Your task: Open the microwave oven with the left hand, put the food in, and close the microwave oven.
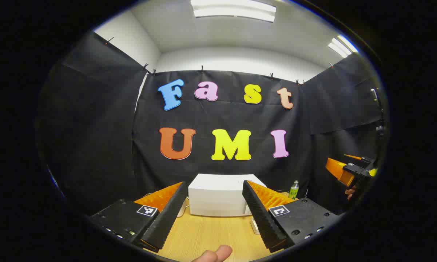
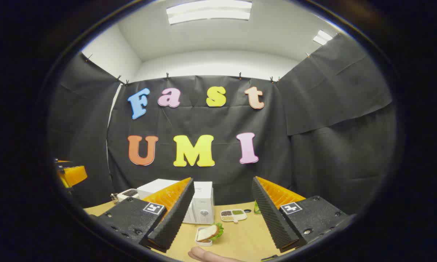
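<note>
In the left gripper view, the left gripper [image 1: 214, 214] is held above the light wooden tabletop [image 1: 211, 233] with its 2 fingers spread wide and nothing between them. Straight ahead, seen between the fingers, stands the white box-shaped microwave oven [image 1: 220, 198] with its door closed. A green plastic bottle [image 1: 294, 190] stands to the right of the oven near the black cloth wall. At the right edge of this view the right gripper [image 1: 344, 171] is held in the air.

In the right gripper view, the right gripper [image 2: 218, 218] is likewise spread apart and empty. Below it, a sandwich with lettuce on a small white rectangular dish [image 2: 208, 233] lies on the table, just in front of the microwave oven [image 2: 200, 202]. A white divided tray of beans [image 2: 233, 215] sits to the oven's right.
</note>
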